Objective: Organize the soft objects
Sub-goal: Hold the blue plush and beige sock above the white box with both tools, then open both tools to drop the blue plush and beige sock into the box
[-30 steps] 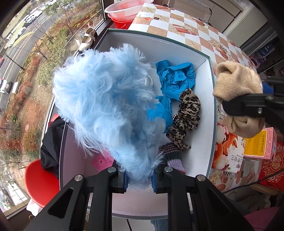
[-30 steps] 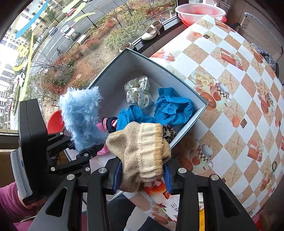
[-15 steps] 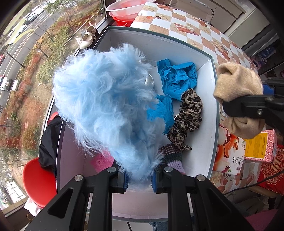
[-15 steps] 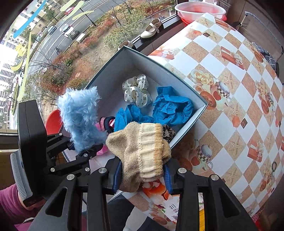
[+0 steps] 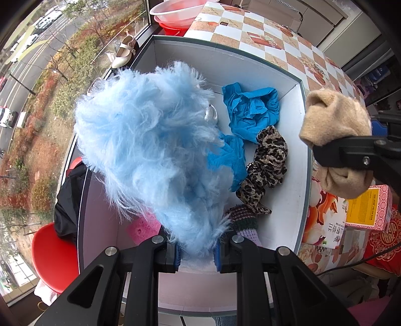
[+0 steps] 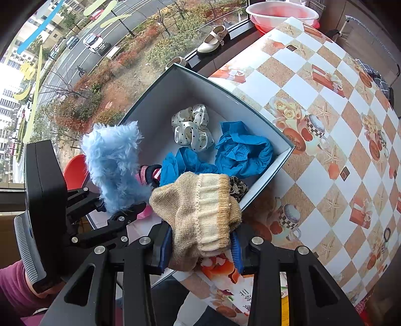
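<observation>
My left gripper (image 5: 196, 253) is shut on a fluffy light-blue piece (image 5: 150, 140), held above the open grey box (image 5: 225, 60). In the right wrist view the same fluffy piece (image 6: 112, 160) hangs over the box's left side. My right gripper (image 6: 200, 250) is shut on a beige knitted sock (image 6: 200, 213), held over the box's near right rim (image 6: 265, 180); the sock (image 5: 335, 140) shows at the right in the left wrist view. Inside the box lie blue cloths (image 5: 250, 110), a leopard scrunchie (image 5: 268, 163), a white dotted scrunchie (image 6: 193, 128), a striped knit piece (image 5: 243, 220) and something pink (image 5: 142, 228).
The box stands on a checkered tablecloth (image 6: 325, 125) by a window. Pink basins (image 5: 175, 12) sit at the table's far end, shoes (image 6: 213, 40) on the sill. A red chair (image 5: 52, 255) with dark cloth is left of the box; a pink carton (image 5: 368, 208) lies right.
</observation>
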Demonstrator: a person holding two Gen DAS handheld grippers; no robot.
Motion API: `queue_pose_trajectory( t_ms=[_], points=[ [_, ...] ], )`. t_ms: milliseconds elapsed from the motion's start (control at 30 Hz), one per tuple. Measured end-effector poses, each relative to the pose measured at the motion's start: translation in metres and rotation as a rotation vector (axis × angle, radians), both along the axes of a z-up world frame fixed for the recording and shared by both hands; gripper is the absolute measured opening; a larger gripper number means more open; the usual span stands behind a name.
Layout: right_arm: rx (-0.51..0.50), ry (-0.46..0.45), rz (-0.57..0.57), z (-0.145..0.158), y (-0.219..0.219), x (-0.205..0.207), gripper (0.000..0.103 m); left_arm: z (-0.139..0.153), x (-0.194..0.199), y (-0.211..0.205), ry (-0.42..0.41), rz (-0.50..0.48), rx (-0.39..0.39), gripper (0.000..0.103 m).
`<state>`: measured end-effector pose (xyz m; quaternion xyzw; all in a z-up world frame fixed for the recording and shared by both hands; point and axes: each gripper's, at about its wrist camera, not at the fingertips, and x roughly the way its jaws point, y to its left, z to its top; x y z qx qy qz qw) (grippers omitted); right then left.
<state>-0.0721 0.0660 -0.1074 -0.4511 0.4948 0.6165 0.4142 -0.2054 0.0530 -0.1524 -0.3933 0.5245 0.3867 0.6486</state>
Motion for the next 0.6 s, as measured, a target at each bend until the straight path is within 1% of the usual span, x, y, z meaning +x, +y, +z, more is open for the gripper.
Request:
queue_pose_trajectory(
  t_ms=[233, 300, 333, 400, 433, 467, 533, 567, 600],
  points=[
    [0.007, -0.002, -0.004, 0.002, 0.008, -0.003, 0.039, 0.000, 0.000, -0.001, 0.013, -0.005, 0.013, 0.022],
    [0.011, 0.001, -0.012, 0.003, 0.011, -0.002, 0.039, 0.000, 0.001, -0.001, 0.015, -0.007, 0.014, 0.023],
    [0.012, 0.001, -0.015, 0.003, 0.012, -0.002, 0.039, 0.001, 0.001, -0.001, 0.017, -0.008, 0.014, 0.026],
    [0.017, -0.001, -0.020, 0.005, 0.015, -0.002, 0.039, 0.002, 0.003, -0.002, 0.018, -0.015, 0.018, 0.036],
    [0.019, -0.002, -0.023, 0.005, 0.017, -0.002, 0.041, 0.005, 0.005, -0.003, 0.023, -0.027, 0.035, 0.050],
    [0.018, -0.001, -0.028, 0.006, 0.017, -0.002, 0.044, 0.008, 0.007, -0.006, 0.044, -0.039, 0.069, 0.067],
    [0.018, -0.005, -0.040, 0.006, 0.018, 0.000, 0.046, 0.017, 0.013, -0.012, 0.122, -0.061, 0.164, 0.083],
    [0.017, -0.006, -0.045, 0.006, 0.018, 0.001, 0.047, 0.020, 0.016, -0.014, 0.167, -0.066, 0.200, 0.083],
    [0.016, -0.009, -0.047, 0.006, 0.017, 0.001, 0.054, 0.021, 0.018, -0.015, 0.211, -0.066, 0.221, 0.083]
  ],
)
